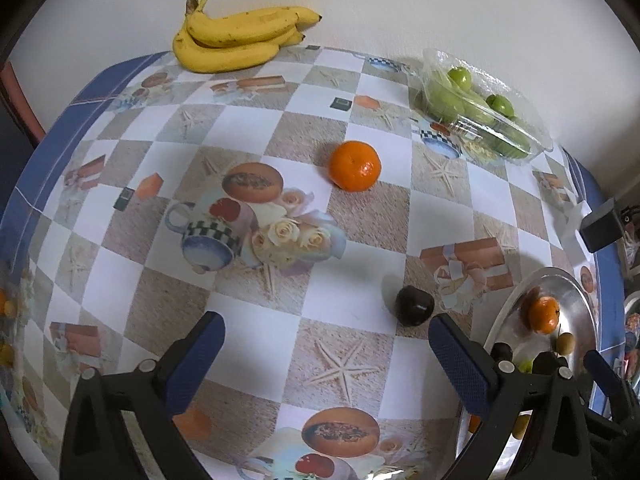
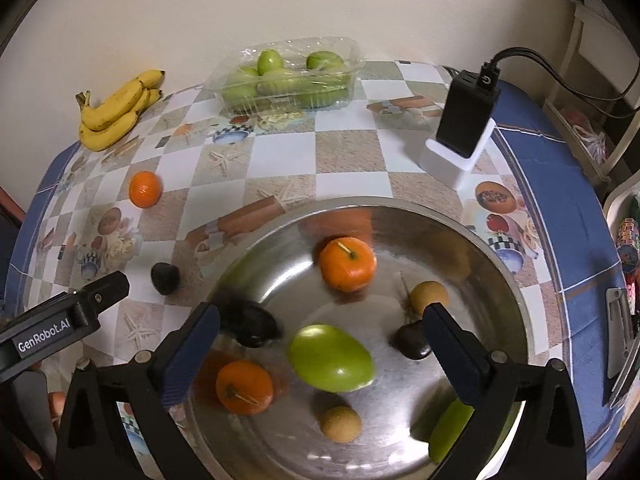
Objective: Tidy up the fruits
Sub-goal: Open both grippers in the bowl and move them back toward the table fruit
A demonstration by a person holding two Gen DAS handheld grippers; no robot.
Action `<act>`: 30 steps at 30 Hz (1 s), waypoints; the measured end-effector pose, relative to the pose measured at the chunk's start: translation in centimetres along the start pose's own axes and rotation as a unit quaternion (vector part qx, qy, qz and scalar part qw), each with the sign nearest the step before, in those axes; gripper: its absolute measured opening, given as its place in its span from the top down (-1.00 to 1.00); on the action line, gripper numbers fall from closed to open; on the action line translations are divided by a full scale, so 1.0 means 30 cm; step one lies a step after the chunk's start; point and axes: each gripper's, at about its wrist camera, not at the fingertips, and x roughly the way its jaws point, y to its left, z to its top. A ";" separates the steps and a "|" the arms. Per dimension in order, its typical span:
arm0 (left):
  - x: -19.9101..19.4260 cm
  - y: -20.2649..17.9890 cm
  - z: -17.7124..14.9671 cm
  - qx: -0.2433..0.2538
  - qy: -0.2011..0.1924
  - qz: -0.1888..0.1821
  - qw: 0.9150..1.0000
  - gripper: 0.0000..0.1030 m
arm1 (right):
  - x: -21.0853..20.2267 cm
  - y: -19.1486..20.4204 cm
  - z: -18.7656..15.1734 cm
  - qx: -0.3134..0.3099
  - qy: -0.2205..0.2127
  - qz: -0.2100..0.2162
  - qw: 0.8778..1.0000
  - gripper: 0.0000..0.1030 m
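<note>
The surface (image 1: 332,292) in front of me wears a glossy checked cloth printed with cups, roses and starfish, and on its near right stands the wide, shallow stainless-steel bowl (image 2: 472,236) that already holds two oranges, green fruit, two tan round ones and some dark ones. At the far left edge lies the bunch of yellow bananas (image 1: 236,38); at the far right sits the clear plastic clamshell of green fruit (image 1: 480,108), its lid sagging. I judge the bananas soft and easily bruised, best taken across the thick middle of the bunch, and the clamshell flimsy enough to buckle under a pinch. The loose round orange mandarin (image 1: 355,165) sits mid-surface, well apart from everything; I expect it light, slightly yielding and prone to roll, so I would take it across its widest girth. Nearer, just beside the bowl's left rim, lies the small dark, almost black fruit (image 1: 415,305), probably firm and smooth, so slippery. My left hand-held gripper (image 1: 324,360) is spread wide and holds nothing, low over the cloth with the dark fruit near its right finger. My right hand-held gripper (image 2: 320,354) is likewise spread over the bowl, gripping nothing. The big green fruit below it is motion-blurred, one green piece is half hidden behind my right finger, and I cannot name the dark fruits.
</note>
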 end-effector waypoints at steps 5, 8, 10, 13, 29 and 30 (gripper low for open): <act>-0.017 0.028 0.017 0.004 -0.010 0.002 1.000 -1.00 | -0.004 0.030 0.007 0.002 -0.002 0.010 1.000 -0.97; -0.027 0.057 0.031 0.002 -0.019 0.006 1.000 -1.00 | -0.006 0.054 0.012 0.004 -0.005 0.020 1.000 -0.97; -0.032 0.082 0.040 0.000 -0.024 0.010 1.000 -1.00 | -0.012 0.077 0.020 0.003 -0.012 0.033 0.999 -0.97; -0.041 0.123 0.054 -0.007 -0.032 0.019 0.999 -1.00 | -0.022 0.114 0.035 0.007 -0.023 0.052 0.998 -0.97; -0.036 0.316 0.100 -0.045 -0.044 0.040 0.997 -1.00 | 0.015 0.327 0.085 -0.043 -0.028 0.073 0.996 -0.97; -0.035 0.320 0.100 -0.047 -0.044 0.036 0.997 -1.00 | 0.020 0.339 0.085 -0.048 -0.026 0.073 0.996 -0.97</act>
